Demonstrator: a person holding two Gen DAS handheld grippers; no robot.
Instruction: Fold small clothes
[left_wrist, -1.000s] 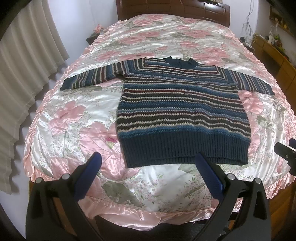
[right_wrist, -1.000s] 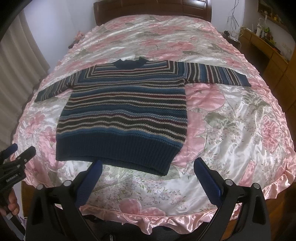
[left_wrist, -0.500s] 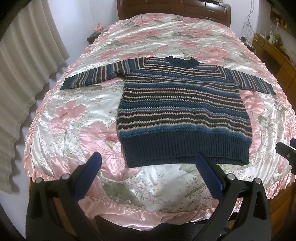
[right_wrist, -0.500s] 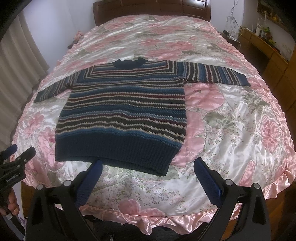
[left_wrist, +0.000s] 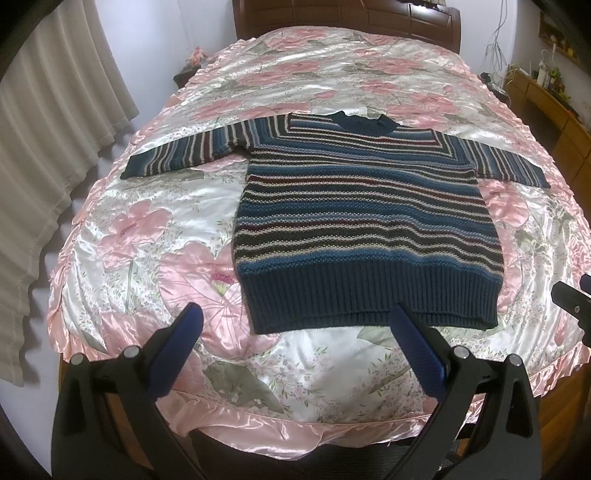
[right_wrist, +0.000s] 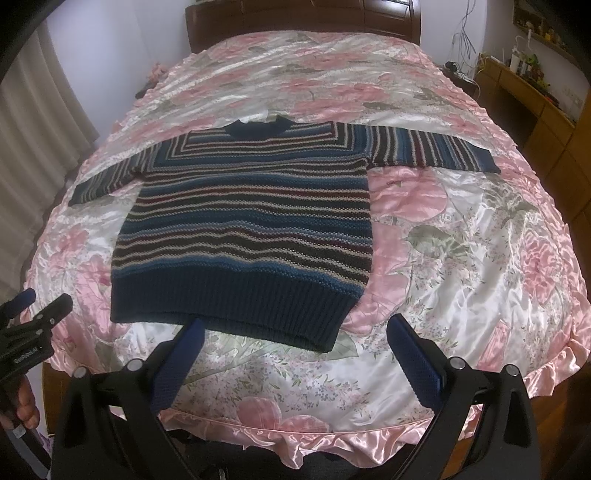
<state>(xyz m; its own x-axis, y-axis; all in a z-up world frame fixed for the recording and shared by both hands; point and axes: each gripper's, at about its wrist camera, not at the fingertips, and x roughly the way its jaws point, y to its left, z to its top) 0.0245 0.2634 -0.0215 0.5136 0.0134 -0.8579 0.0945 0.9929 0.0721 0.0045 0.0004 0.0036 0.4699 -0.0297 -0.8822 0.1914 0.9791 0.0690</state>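
Sweater (left_wrist: 365, 229) is lying flat on the bedspread (left_wrist: 147, 229), face up, both sleeves stretched outward, hem nearest the foot of the bed. No fold is showing; the whole job is waiting. Left gripper (left_wrist: 291, 328) and right gripper (right_wrist: 295, 339) are hovering wide apart, holding nothing, just short of the hem.

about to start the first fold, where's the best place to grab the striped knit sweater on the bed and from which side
Probably the sleeve cuffs. The blue striped knit sweater lies flat, face up, on the pink floral satin bedspread, both sleeves spread straight out. The open left gripper could take the left cuff from its outer end, the open right gripper the right cuff likewise, and fold each inward.
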